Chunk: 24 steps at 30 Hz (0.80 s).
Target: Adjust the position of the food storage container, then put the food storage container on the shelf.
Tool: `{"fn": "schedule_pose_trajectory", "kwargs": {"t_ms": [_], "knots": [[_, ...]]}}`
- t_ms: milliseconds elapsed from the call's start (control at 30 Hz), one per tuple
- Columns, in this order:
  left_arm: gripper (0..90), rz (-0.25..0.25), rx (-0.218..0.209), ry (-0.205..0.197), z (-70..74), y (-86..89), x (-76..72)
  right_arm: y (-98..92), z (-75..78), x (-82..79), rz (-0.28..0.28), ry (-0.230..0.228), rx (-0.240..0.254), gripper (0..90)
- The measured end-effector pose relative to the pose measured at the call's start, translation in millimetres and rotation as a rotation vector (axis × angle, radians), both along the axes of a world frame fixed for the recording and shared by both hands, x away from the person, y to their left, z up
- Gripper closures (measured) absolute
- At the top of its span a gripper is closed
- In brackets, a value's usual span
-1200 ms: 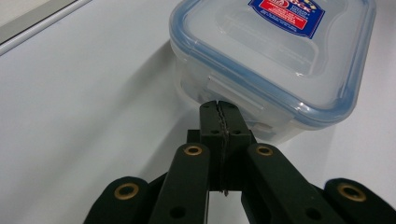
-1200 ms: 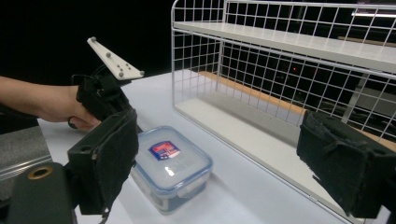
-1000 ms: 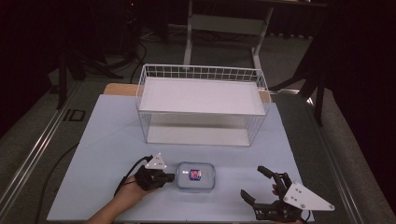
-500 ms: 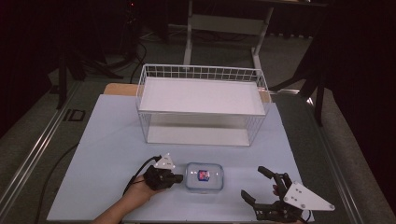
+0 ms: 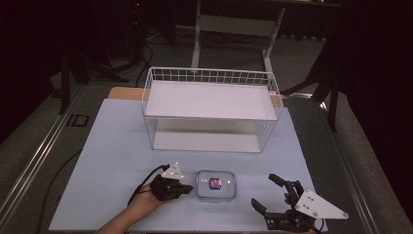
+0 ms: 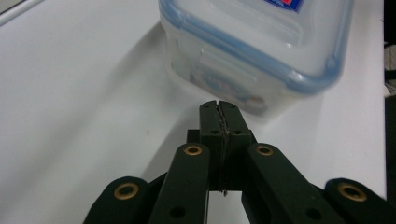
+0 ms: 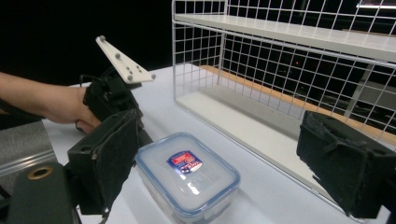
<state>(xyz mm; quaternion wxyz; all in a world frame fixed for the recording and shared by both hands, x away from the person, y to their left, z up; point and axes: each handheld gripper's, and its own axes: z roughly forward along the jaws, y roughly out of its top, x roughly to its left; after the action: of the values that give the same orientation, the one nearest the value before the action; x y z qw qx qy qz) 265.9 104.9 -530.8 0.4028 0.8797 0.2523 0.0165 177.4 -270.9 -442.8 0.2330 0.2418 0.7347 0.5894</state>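
judging by the layout, little is done: the container sits outside the wire rack, nudged by the closed left gripper; the right gripper is held wide, empty.

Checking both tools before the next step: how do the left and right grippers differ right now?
The left gripper has its jaws shut with nothing between them, its tip beside the plastic container; the right gripper stands wide open, farther from it. Both sit low over the table and carry a grey three-cornered plate.

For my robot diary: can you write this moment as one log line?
left gripper: shut, beside lidded box | right gripper: open, empty | wire basket: behind
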Motion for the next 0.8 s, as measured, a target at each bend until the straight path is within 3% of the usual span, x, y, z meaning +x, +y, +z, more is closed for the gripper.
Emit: {"fn": "schedule_pose_trajectory", "kwargs": {"t_ms": [100, 133, 167, 267, 367, 433, 467, 567, 633, 700, 800], "knots": [[80.6, -0.002, -0.039, -0.005, 10.0, 9.2, -5.4, 3.0, 0.3, -0.6, 0.004, 0.001, -0.004, 13.3], [72.0, 0.0, -0.052, -0.005, 13.3, 12.1, -7.5, 5.0, -1.0, -0.9, 0.003, 0.005, -0.02, 13.3], [72.0, -0.007, -0.06, -0.002, 16.4, 14.8, -9.4, 5.0, -1.0, -0.9, 0.003, 0.005, -0.02, 13.3], [56.9, -0.013, -0.084, 0.009, 23.0, 21.0, -15.5, 7.5, -0.5, -1.2, 0.03, 0.058, -0.016, 13.6], [35.0, 0.013, -0.125, -0.001, 28.0, 26.3, -22.3, 11.1, 1.3, -5.2, 0.029, 0.032, -0.033, 13.8], [14.7, 0.029, -0.131, -0.017, 30.9, 27.5, -26.6, 11.8, 2.1, -7.2, 0.023, 0.015, -0.023, 13.7], [7.9, 0.031, -0.143, -0.029, 32.4, 28.3, -28.9, 12.5, 2.1, -7.4, -0.015, 0.007, -0.028, 13.6], [2.0, 0.052, -0.181, -0.034, 37.6, 29.4, -33.4, 12.4, 1.4, -6.1, -0.029, 0.014, -0.029, 13.2], [2.0, 0.068, -0.202, -0.06, 42.4, 29.7, -37.0, 12.6, 0.8, -4.3, -0.032, 0.026, -0.043, 12.3], [2.0, 0.105, -0.215, -0.094, 49.8, 28.0, -40.9, 12.3, 2.3, -4.3, -0.071, 0.004, -0.036, 11.7], [2.0, 0.105, -0.235, -0.131, 57.9, 24.9, -44.6, 12.2, 5.6, -2.8, -0.117, -0.013, -0.024, 11.6]]}}
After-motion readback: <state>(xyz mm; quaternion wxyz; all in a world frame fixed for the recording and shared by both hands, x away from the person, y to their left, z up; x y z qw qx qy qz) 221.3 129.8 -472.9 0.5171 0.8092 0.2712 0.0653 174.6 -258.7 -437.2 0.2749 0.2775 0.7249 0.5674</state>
